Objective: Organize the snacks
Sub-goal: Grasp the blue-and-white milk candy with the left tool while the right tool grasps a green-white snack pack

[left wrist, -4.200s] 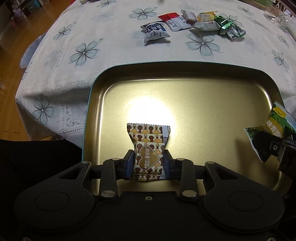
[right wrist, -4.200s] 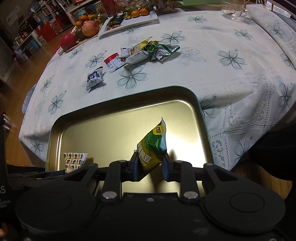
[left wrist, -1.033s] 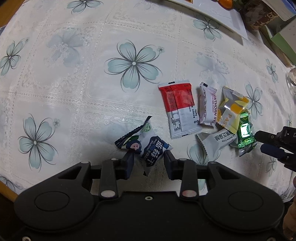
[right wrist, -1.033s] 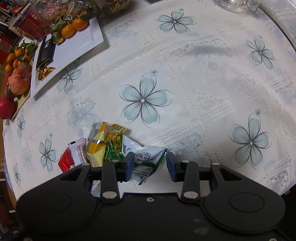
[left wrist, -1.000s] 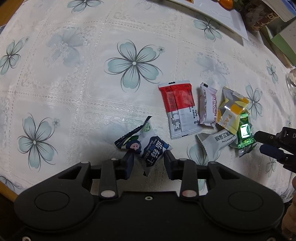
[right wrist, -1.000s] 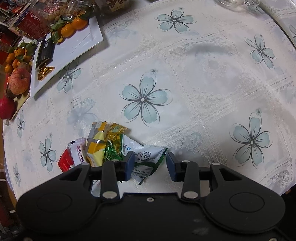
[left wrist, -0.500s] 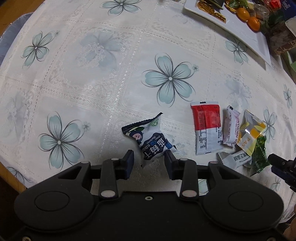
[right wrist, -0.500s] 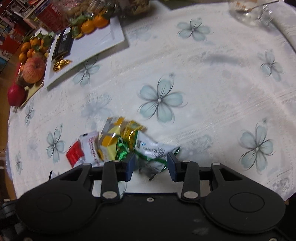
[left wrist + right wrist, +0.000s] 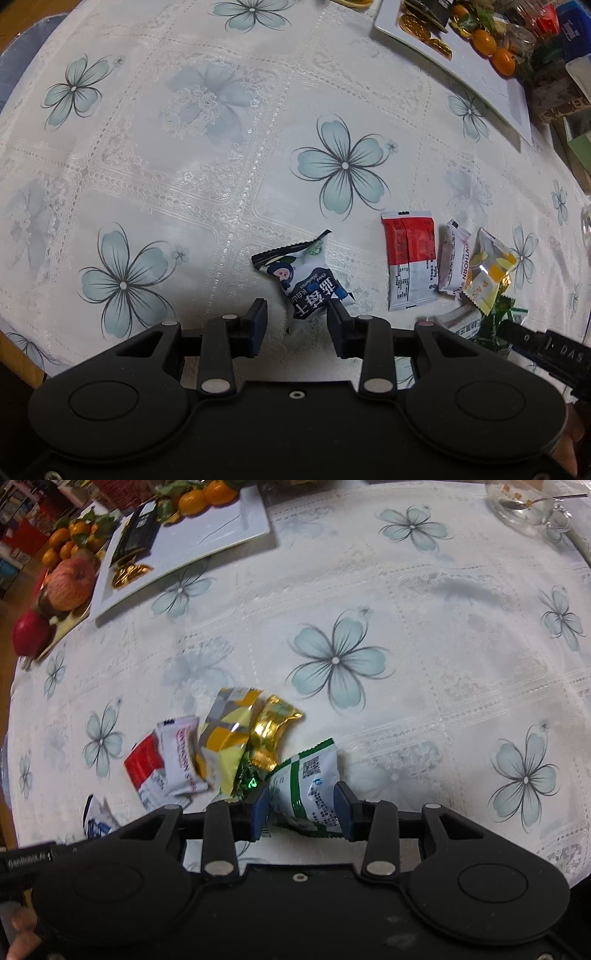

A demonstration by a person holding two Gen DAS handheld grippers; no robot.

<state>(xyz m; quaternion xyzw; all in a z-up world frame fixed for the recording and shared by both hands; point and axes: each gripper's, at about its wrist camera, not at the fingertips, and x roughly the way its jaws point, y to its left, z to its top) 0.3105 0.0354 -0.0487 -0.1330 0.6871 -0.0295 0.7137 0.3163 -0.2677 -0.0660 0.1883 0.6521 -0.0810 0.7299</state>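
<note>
Two packets under the grippers, one apiece. Blue-and-white snack packet (image 9: 306,284) flat on the flowered tablecloth (image 9: 221,184), its lower end reaching in between the fingers of the left gripper (image 9: 295,328). Jaws there closing, yet parted: right finger at the packet's edge, left finger clear of it with cloth showing between.

Green-and-white snack packet (image 9: 310,779) standing tilted between the fingers of the right gripper (image 9: 300,812). Apparently pinched by both blue pads, though the contact on the left pad is hard to confirm. Upper end of it sticking out past the fingertips, printed side up.

Just beside that packet, a small heap:
- a gold foil wrapper (image 9: 271,731)
- a scrap of green foil (image 9: 247,779) beneath it
- a yellow-and-silver packet (image 9: 487,273)
- a white hawthorn stick packet (image 9: 454,262)
- a red-and-white packet (image 9: 410,266) at the outer end

All touching or overlapping, and well clear of the blue-and-white one.

Farther off on the cloth, a white rectangular plate (image 9: 221,520) with oranges (image 9: 207,494) and a dark bar, an apple (image 9: 70,583) beside it, and a glass bowl (image 9: 524,502) with a spoon at the far right corner.
</note>
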